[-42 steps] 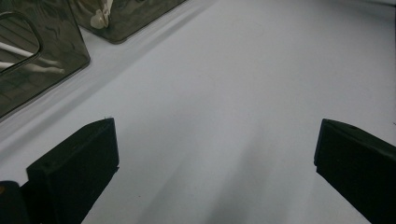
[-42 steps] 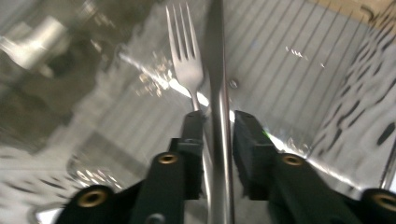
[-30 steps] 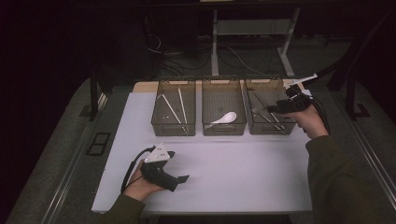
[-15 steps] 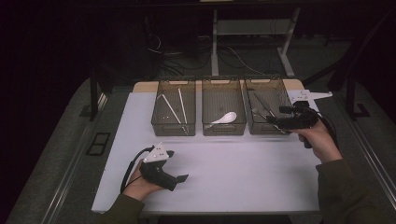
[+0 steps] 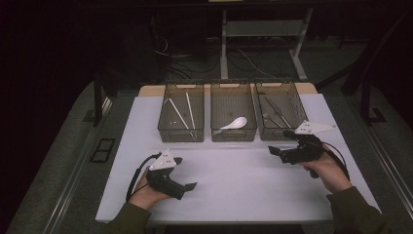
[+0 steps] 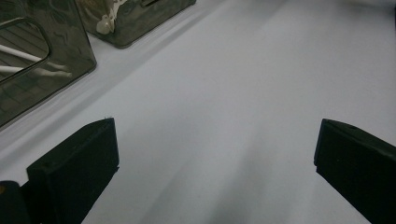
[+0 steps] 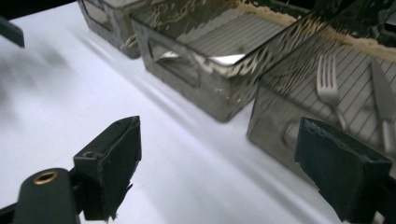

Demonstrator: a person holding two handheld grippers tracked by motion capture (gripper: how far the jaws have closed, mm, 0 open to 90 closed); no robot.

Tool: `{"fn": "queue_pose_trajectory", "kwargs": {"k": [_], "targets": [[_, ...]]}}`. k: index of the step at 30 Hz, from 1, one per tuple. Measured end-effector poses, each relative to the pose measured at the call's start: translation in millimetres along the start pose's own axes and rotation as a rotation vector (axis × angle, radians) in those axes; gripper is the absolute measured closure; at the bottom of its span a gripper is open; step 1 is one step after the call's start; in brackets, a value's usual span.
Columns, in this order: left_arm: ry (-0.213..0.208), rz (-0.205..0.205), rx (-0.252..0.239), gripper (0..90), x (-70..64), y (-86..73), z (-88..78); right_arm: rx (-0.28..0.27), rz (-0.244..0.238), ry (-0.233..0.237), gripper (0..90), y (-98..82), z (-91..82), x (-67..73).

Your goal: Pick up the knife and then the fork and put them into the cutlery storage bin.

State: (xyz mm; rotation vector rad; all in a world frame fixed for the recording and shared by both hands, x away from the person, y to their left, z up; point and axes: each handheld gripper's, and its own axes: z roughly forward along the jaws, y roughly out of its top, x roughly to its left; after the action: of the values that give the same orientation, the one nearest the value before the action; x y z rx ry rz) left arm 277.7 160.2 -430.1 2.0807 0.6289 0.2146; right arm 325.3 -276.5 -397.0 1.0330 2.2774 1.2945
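Observation:
Three smoky clear bins stand in a row at the back of the white table (image 5: 234, 180). The left bin (image 5: 181, 113) holds white chopsticks (image 5: 189, 111), the middle bin (image 5: 233, 111) a white spoon (image 5: 234, 124), and the right bin (image 5: 281, 110) a fork (image 7: 329, 86) and a knife (image 7: 383, 105). My right gripper (image 5: 280, 142) hovers just in front of the right bin. Its jaws have just been opening and stand open with nothing between them (image 7: 219, 168). My left gripper (image 5: 185, 173) rests low over the table's front left, open and empty (image 6: 215, 158).
The table's near edge runs just under both forearms. Cables trail from each gripper. Dark floor, table legs and cables lie beyond the bins.
My right hand has come back from over the right bin, down toward the table in front of it, its jaws wider apart. The left hand has stayed put.

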Motion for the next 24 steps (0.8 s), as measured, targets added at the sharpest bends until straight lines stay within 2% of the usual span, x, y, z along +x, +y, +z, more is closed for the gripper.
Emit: {"fn": "queue_pose_trajectory", "kwargs": {"k": [8,16,24], "targets": [[0.001,0.006,-0.011,0.0,-1.2,1.0,-0.6,-0.012,0.032,0.015,14.8,-29.8,-7.6,9.5],[0.003,0.001,-0.024,0.0,-2.4,1.4,-1.8,-0.034,0.044,0.033,14.8,-47.1,-18.3,14.9],[-0.001,0.002,-0.026,0.0,-3.9,1.6,-1.6,-0.056,0.054,0.019,14.8,-61.2,-29.1,19.7]]}}
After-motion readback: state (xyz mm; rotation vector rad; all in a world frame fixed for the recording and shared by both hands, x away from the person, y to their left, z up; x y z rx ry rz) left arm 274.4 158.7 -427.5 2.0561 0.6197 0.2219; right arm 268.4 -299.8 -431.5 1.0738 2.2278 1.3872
